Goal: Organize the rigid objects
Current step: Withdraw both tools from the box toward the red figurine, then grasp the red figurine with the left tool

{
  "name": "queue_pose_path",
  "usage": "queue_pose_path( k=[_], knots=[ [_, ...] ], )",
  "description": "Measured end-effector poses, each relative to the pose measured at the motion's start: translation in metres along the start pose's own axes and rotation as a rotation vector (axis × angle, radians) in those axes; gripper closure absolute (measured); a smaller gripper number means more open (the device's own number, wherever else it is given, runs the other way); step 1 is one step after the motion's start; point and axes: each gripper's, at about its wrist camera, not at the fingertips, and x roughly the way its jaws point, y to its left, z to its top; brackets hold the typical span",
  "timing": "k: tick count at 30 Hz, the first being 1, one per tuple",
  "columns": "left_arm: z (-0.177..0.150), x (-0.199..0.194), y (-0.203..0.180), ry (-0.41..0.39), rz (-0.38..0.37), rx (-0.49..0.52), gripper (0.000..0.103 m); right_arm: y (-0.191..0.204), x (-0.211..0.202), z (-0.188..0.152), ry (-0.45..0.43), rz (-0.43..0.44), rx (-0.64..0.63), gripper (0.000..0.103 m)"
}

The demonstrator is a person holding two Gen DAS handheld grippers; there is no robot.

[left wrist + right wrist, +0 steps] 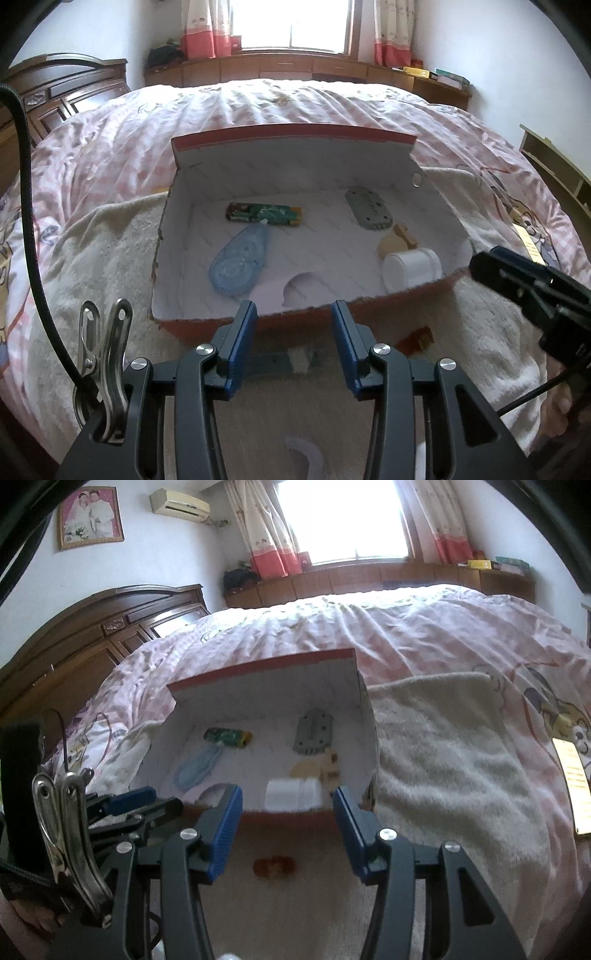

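An open red cardboard box [295, 317] with a white inside lies on a towel on the bed. In it lie a blue correction-tape dispenser [240, 260], a green pack [264, 213], a grey plate [369, 208], a beige wooden piece [397, 240] and a white jar [412, 267] on its side. My left gripper [293, 314] is open and empty at the box's near wall. My right gripper [288, 801] is open and empty just before the same box [273, 814]. A small orange-red item [273, 866] lies on the towel between its fingers; it also shows in the left wrist view [419, 338].
The cream towel [443, 757] spreads right of the box over a pink quilt [295, 103]. A teal flat item [280, 363] lies under the left gripper. A yellow tag [574, 786] lies on the quilt at right. A dark headboard [92, 638] stands at left.
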Motion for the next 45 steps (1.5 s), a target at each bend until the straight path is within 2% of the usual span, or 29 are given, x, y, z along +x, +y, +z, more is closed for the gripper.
queue_pose_path(
  k=[10,19,22,29,33,45],
  knots=[
    [-0.017,-0.015,-0.016,0.001,-0.050,0.030,0.061,-0.001,-0.016,-0.037,0.044,-0.024,-0.017,0.049],
    [-0.029,0.002,-0.041,0.057,-0.125,0.064,0.061,-0.015,-0.017,-0.066,0.092,-0.115,-0.037,0.049],
    [-0.029,0.012,-0.053,0.071,-0.156,0.097,0.061,-0.023,-0.014,-0.071,0.109,-0.116,-0.020,0.049],
    [-0.031,0.028,-0.081,0.080,-0.161,0.207,0.061,-0.034,-0.004,-0.080,0.152,-0.105,-0.001,0.049],
    [-0.032,0.037,-0.090,0.085,-0.136,0.266,0.061,-0.042,-0.001,-0.083,0.165,-0.088,0.037,0.049],
    [-0.029,0.054,-0.099,0.098,-0.115,0.306,0.061,-0.044,0.001,-0.088,0.151,-0.064,0.046,0.046]
  ],
)
